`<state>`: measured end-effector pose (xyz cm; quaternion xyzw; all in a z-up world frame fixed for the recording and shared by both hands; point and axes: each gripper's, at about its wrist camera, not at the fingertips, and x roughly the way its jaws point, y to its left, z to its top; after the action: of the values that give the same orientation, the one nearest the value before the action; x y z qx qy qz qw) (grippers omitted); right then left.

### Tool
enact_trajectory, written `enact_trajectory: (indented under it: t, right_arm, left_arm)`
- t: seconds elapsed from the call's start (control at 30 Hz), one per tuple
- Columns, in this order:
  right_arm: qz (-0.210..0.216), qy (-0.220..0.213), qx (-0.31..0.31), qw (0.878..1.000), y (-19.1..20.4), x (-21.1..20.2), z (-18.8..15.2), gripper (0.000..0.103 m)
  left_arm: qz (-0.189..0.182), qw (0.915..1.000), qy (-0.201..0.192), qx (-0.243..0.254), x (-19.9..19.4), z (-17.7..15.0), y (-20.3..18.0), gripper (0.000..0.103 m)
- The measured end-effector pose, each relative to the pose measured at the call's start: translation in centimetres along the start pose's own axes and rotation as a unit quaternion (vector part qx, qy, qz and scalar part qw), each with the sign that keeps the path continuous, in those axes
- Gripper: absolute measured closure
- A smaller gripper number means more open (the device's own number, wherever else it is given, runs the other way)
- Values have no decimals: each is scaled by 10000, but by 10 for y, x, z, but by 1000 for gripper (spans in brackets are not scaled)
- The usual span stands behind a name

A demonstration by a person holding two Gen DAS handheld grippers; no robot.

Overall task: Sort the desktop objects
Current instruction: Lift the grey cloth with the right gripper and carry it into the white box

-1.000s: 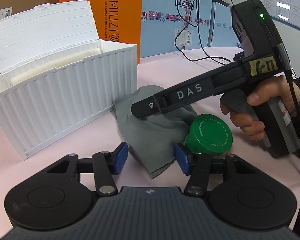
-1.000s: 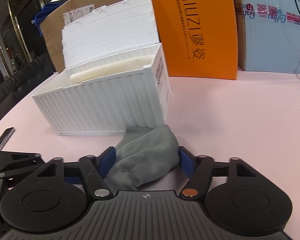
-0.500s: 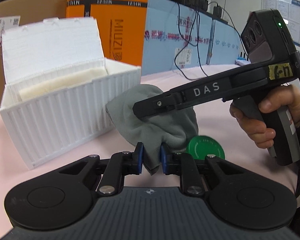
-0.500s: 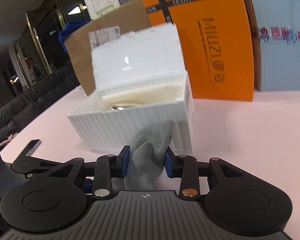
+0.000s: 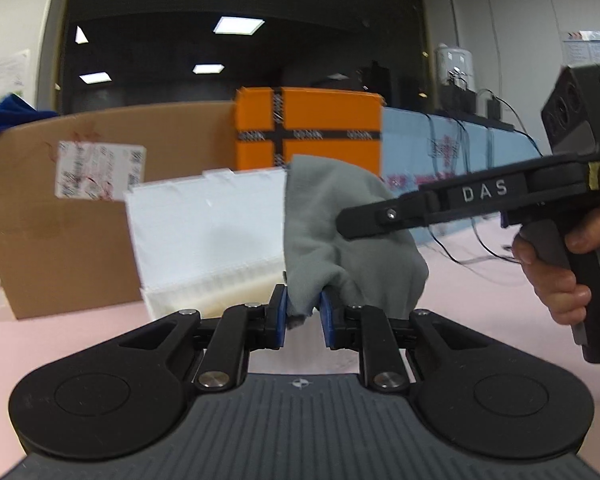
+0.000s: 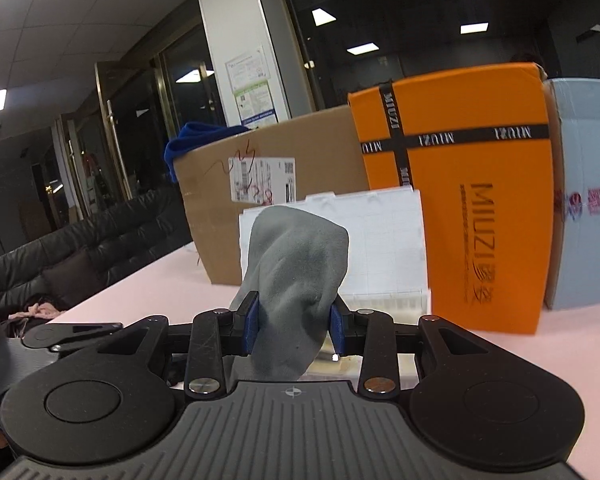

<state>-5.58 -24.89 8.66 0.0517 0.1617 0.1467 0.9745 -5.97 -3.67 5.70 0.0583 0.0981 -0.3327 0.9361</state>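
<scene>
A grey cloth [image 5: 340, 232] hangs lifted in the air in front of the white ribbed box [image 5: 208, 236], whose lid stands open. My left gripper [image 5: 303, 320] is shut on the cloth's lower edge. My right gripper [image 6: 294, 322] is shut on another part of the grey cloth [image 6: 296, 268], which bulges up between its blue pads. In the left wrist view the right gripper's black body reaches in from the right, a hand [image 5: 560, 272] on its handle. The white box [image 6: 384, 248] sits just behind the cloth. The green lid is out of view.
A brown cardboard carton [image 5: 60, 208], an orange MIUZI box [image 6: 468, 200] and pale blue boxes [image 5: 452, 176] stand behind the white box on the pink table [image 5: 472, 288]. Cables trail at the back right. Black sofas [image 6: 80, 248] lie off the table's left edge.
Both grippers have risen with the grey cloth, lifting it off the table to the height of the white box's open lid. The green lid has dropped out of view.
</scene>
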Motion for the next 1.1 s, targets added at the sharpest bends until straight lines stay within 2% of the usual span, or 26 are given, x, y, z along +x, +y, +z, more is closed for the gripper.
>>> enact_trajectory:
  t: [0.17, 0.33, 0.5, 0.57, 0.6, 0.67, 0.73, 0.9, 1.1]
  right_arm:
    - [-97, 21, 2, 10000, -3, 31, 12, 71]
    - [-219, 74, 133, 9996, -9, 62, 20, 73]
    - [-287, 39, 233, 9993, -14, 77, 27, 73]
    - [-323, 28, 295, 9990, -11, 74, 20, 73]
    - [-333, 22, 371, 9988, -12, 75, 20, 73]
    - [-355, 0, 545, 9979, -14, 76, 19, 73]
    - [-350, -45, 693, 9970, -16, 77, 18, 73]
    - [-321, -156, 1012, 9942, -21, 77, 17, 73]
    - [-292, -263, 1331, 9903, -26, 78, 14, 73]
  left_arm:
    - [632, 9976, -297, 21, 14, 19, 25, 90]
    - [821, 9965, -171, -39, 41, 21, 41, 92]
    - [607, 9977, -294, -107, 32, 13, 35, 92]
    - [419, 9986, -309, -48, 30, 12, 27, 90]
    - [296, 9991, -299, -3, 30, 12, 23, 87]
    - [47, 9996, -270, 92, 30, 12, 15, 72]
    - [-107, 9995, -234, 199, 33, 10, 6, 70]
    - [-61, 9996, 81, 254, 54, 4, -4, 70]
    - [342, 9993, 160, 85, 66, 4, 5, 70]
